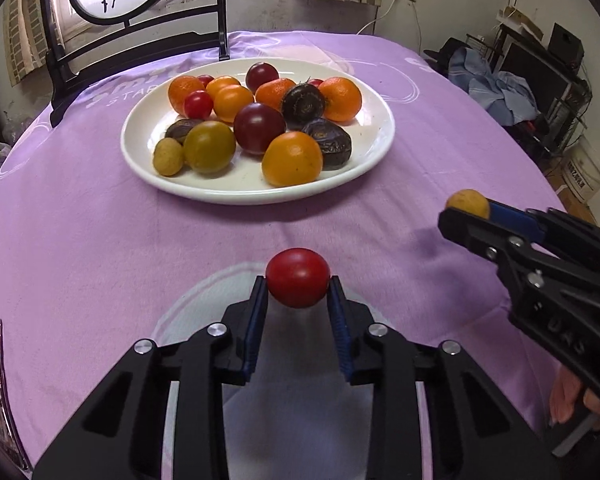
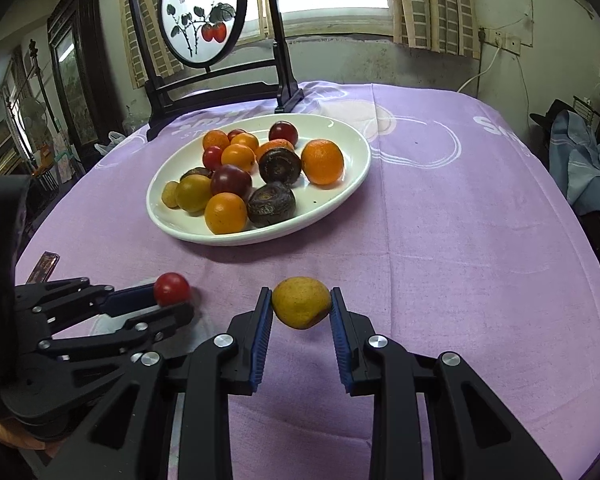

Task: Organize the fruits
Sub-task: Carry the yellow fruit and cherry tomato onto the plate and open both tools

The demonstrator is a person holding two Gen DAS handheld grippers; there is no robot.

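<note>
My left gripper [image 1: 298, 286] is shut on a red cherry tomato [image 1: 298, 276] and holds it above the purple cloth, in front of the white plate [image 1: 220, 190]. My right gripper [image 2: 301, 300] is shut on a small yellow-brown fruit [image 2: 301, 302], to the right of the left one. The plate [image 2: 332, 200] holds several oranges, tomatoes, dark passion fruits and one small tan fruit [image 1: 168, 157]. The right gripper [image 1: 466, 210] shows in the left wrist view with its fruit [image 1: 468, 202]. The left gripper [image 2: 174, 298] shows in the right wrist view with the tomato [image 2: 171, 288].
A black-framed round painted screen [image 2: 202, 12] stands behind the plate at the table's far edge. A dark flat object [image 2: 43, 266] lies near the left edge of the cloth. A pale round patch [image 1: 204, 304] on the cloth lies under my left gripper. Clutter and clothes [image 1: 496, 84] sit off to the right.
</note>
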